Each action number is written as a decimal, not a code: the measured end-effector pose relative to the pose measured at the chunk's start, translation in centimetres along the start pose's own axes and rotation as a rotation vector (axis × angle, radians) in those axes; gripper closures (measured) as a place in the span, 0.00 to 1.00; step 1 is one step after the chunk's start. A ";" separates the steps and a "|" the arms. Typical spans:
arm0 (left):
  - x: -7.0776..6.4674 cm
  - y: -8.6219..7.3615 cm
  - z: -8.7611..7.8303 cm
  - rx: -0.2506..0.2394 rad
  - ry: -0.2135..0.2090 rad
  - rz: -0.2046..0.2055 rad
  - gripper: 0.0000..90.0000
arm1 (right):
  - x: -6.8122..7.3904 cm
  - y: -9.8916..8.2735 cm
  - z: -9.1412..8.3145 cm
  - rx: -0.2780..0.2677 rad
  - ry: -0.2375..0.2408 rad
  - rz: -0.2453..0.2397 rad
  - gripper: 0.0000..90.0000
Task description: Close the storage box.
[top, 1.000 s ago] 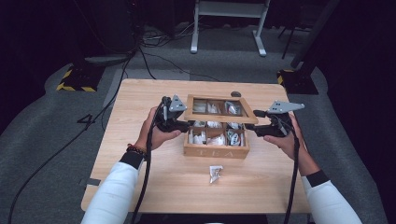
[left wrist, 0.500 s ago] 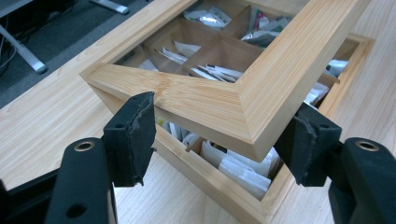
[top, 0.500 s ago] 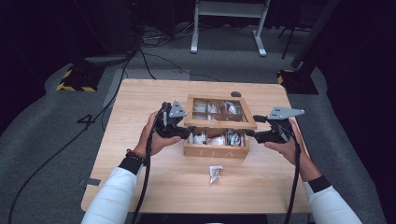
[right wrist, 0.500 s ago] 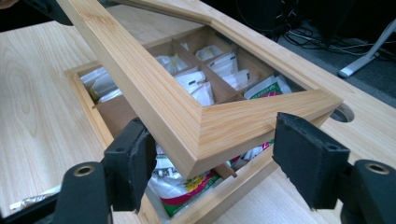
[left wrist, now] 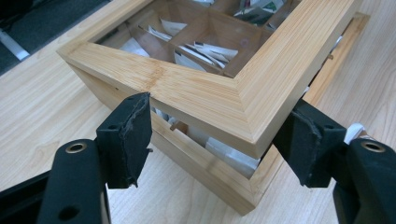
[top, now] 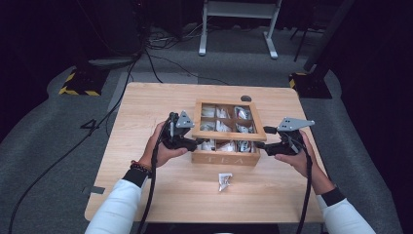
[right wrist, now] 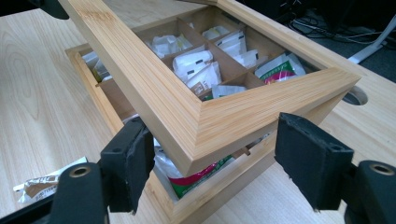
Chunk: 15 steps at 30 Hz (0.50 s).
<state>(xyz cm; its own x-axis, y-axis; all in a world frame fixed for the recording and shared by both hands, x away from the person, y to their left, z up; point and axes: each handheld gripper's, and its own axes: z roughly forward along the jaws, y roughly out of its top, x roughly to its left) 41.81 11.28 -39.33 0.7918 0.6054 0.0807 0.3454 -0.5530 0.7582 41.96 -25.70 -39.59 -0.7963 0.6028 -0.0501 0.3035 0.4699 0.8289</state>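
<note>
High view shows the wooden tea box (top: 225, 157) between the two grippers, its framed lid (top: 229, 133) raised at the front. The left gripper (top: 194, 144) spreads its jaws around the lid's near-left corner, one pad touching; the right gripper (top: 263, 145) stands apart around the near-right corner. A loose tea bag (top: 224, 181) lies on the table (top: 146, 107) nearer the person than both.

The tea box (top: 225, 157) sits near the middle of the table (top: 146, 107). Its lid (top: 229, 132) hangs above it, raised at the front edge nearest you. Sachets (right wrist: 198, 70) lie in the box's compartments. Your left gripper (top: 197, 143) is at the box's left front corner, your right gripper (top: 260, 145) at its right front corner. One loose sachet (top: 224, 181) lies on the table in front of the box, toward you. Behind the box, a hole (top: 246, 98) sits in the tabletop.
</note>
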 end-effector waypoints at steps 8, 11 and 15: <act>-0.4 -0.5 0.3 0.019 0.007 0.011 0.33 | 0.4 -0.6 0.2 0.017 0.002 -0.005 0.31; -0.5 -0.8 0.5 0.025 -0.002 0.005 0.32 | 0.5 -0.8 0.2 0.022 0.003 -0.006 0.31; -0.6 -1.2 0.8 0.038 -0.016 -0.001 0.32 | 0.7 -1.2 0.5 0.035 0.007 -0.006 0.30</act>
<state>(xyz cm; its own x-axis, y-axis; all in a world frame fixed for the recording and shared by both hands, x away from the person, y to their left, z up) 41.36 11.15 -40.85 0.7991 0.5971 0.0695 0.3652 -0.5740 0.7329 41.30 -25.52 -40.87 -0.8021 0.5950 -0.0511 0.3167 0.4962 0.8084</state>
